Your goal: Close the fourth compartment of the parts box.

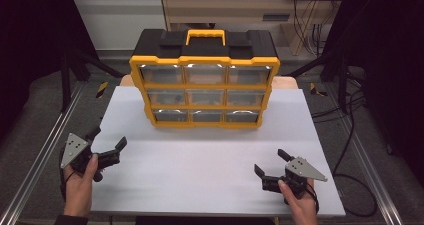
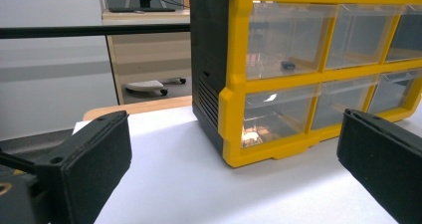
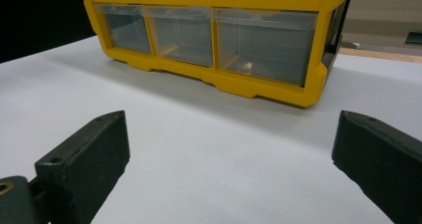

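Item: drawer cabinet (image 1: 205, 87), upright on worktop (image 1: 200, 155), well ahead of both grippers. Left gripper (image 1: 106, 144) and right gripper (image 1: 272, 161): released, empty. Risk: a one-handed drawer pull would likely have dragged the cabinet forward.

Left hand (image 1: 80, 182): enters from the bottom left edge, wrapped around the grip of its tool, forearm angled slightly inward.
Left gripper (image 1: 107, 138): jaws spread wide, holding nothing, pointing forward and to the right, low over the table.
Right hand (image 1: 298, 197): enters from the bottom right, clasping its tool from behind.
Right gripper (image 1: 271, 161): jaws spread wide, holding nothing, pointing forward and to the left, low over the table.
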`<state>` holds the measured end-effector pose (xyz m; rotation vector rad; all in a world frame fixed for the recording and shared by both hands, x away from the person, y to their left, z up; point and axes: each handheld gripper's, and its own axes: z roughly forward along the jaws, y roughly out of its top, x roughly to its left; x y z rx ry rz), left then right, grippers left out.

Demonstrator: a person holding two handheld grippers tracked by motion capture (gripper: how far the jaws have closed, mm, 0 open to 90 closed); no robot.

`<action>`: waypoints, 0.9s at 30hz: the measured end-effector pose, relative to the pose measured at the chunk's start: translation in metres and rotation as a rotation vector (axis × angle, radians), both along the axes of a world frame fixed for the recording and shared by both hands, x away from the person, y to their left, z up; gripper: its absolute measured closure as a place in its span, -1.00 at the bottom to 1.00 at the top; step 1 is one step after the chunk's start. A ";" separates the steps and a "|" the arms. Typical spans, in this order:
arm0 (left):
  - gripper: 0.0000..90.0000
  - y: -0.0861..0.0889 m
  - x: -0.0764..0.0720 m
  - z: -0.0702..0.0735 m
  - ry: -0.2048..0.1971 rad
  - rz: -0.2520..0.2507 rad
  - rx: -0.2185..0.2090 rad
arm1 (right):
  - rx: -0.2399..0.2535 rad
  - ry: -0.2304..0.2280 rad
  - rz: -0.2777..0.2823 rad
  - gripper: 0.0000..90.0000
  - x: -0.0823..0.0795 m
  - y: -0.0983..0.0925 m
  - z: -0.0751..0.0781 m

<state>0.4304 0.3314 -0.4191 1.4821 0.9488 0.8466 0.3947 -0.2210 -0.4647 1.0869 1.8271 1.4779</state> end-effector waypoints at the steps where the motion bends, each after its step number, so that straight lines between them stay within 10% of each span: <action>1: -0.99 -0.001 0.000 -0.001 0.004 -0.001 0.002 | -0.001 0.000 0.000 -0.96 0.000 0.000 0.000; 27: -0.99 -0.021 -0.009 -0.021 0.014 -0.045 0.013 | -0.008 -0.003 0.003 -0.96 0.000 0.000 0.000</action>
